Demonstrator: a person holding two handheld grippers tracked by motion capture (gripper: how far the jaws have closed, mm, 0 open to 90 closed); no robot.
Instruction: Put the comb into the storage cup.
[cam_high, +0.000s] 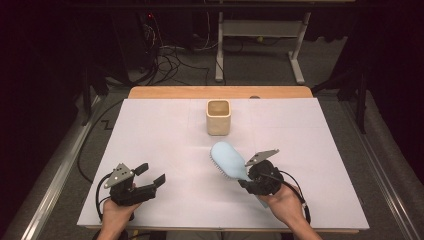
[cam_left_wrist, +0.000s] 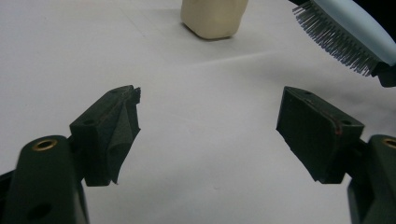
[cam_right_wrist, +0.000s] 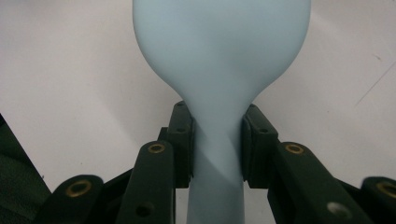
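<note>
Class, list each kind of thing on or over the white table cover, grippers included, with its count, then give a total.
Hairbrush: 1
Cream cup: 1
Grippers: 2, left gripper and right gripper
Total: 4

hairbrush (cam_high: 229, 160): smooth matt plastic | cup (cam_high: 218, 117): matt, cream | table cover (cam_high: 165, 135): matt paper

From my remote station I saw a wooden table (cam_high: 220, 92) covered by a white sheet (cam_high: 150, 150), standing on grey carpet (cam_high: 55, 170). Beyond it stood a white-legged desk frame (cam_high: 260, 30), with loose black cables (cam_high: 170, 62) lying on the floor. The surrounding room was dark; light fell mainly on the sheet.
</note>
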